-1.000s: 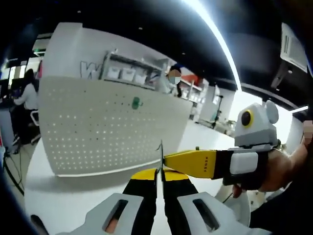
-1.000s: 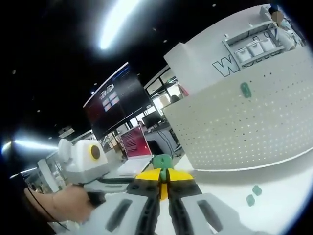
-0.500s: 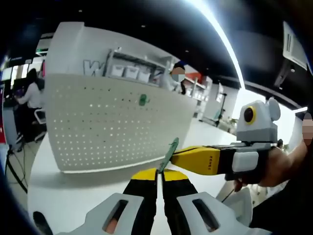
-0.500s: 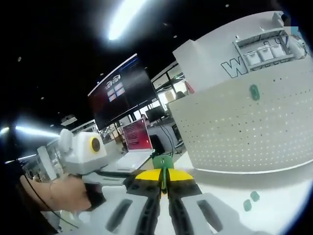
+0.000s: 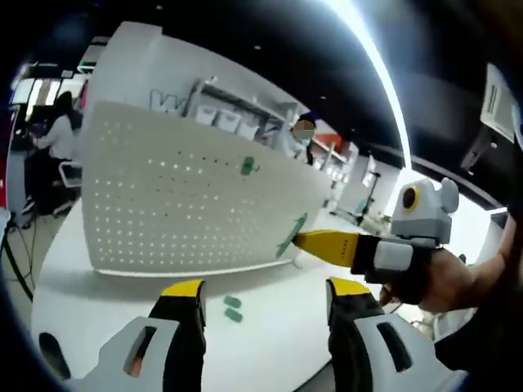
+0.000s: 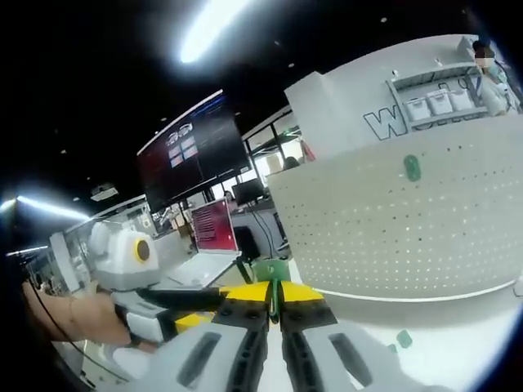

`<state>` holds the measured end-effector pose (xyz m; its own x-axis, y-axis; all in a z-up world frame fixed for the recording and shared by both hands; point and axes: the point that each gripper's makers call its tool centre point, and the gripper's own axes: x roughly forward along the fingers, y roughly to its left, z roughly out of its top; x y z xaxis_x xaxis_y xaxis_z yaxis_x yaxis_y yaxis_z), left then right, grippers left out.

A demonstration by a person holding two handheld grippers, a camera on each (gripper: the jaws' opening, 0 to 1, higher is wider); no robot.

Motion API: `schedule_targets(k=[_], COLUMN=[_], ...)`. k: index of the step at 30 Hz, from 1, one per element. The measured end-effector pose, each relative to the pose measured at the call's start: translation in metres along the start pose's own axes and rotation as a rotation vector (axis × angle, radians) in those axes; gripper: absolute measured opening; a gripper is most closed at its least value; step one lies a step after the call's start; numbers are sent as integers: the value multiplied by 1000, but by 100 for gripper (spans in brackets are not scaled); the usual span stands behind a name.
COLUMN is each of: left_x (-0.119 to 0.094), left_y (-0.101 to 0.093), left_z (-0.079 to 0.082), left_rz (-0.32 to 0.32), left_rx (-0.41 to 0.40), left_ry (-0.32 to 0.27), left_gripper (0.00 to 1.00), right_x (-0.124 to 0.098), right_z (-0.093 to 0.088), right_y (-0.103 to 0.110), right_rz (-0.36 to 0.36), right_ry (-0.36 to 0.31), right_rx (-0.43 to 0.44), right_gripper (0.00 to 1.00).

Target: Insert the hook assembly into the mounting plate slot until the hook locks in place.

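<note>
Green hook assembly [image 5: 292,235] held before the white pegboard [image 5: 188,204].
Right hand-held gripper [image 5: 304,239] pinches it; left hand-held gripper [image 5: 265,298] stands wide, near the pegboard.

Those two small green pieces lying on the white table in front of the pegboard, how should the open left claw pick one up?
Probably from above. The two green pieces lie flat on the white table, side by side, ahead of the open left claw. Take the nearer one across its narrow sides, so the jaws straddle it without nudging its neighbour. Their exact shape is too small to tell.
</note>
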<state>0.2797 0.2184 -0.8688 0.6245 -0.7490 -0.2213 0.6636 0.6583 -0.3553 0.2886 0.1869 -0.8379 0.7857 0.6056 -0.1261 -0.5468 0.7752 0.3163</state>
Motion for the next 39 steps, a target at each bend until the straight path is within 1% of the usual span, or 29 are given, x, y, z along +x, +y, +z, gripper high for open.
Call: schedule_targets(k=[2,3,4,5,6,7,10,12,15,21,22,23,27,29,31,32,34,39], left_x=[0,1,2,2,2,1,0,0,1,4,4,5,7,8,8,8,8,8], left_y=[1,2,2,0,0,-1,3,2,1,2,2,2,4,4,6,9,10,15], left_z=[1,2,4,5,6,6,5,6,7,4,4,0,-3,-5,-4,-1,1,-1], left_rz=[6,14,12,-3,-5,-2,38,32,26,28,27,29,31,32,48,64,63,68], left_rx=[5,1,-24,-49,-46,-35,62,42,29,21,20,28,17,8,-3,-14,-28,-42], left_ry=[-6,-20,-33,-43,-45,-43,-30,-39,-46,-33,-32,-14,-6,-4,-21,-44,-56,-47], left_gripper=[68,75,79,82,84,85,86,90,91,95,95,96,98,98,99,100,100,100], right_x=[0,1,1,1,1,1,2,4,7,11,14,15,21,22,24,25,26,29], right_z=[1,1,2,4,6,8,14,16,19,21,23,24,28,30,34,35,39,44], right_y=[-4,-6,-7,-9,-10,-10,-14,-19,-24,-29,-35,-39,-50,-58,-66,-70,-78,-93], right_rz=[-9,-12,-14,-16,-16,-15,-25,-32,-37,-53,-69,-77,-89,-108,-123,-131,-149,-178], right_ry=[0,-1,-2,-5,-9,-13,-26,-29,-35,-45,-53,-58,-62,-67,-74,-76,-85,-97], right_rx=[-11,-14,-16,-12,-12,-17,-38,-49,-40,-51,-62,-68,-77,-93,-93,-92,-97,-100], right_gripper=[1,1,1,1,1,1,1,1,1,1,1,1,1,1,1,1,1,1])
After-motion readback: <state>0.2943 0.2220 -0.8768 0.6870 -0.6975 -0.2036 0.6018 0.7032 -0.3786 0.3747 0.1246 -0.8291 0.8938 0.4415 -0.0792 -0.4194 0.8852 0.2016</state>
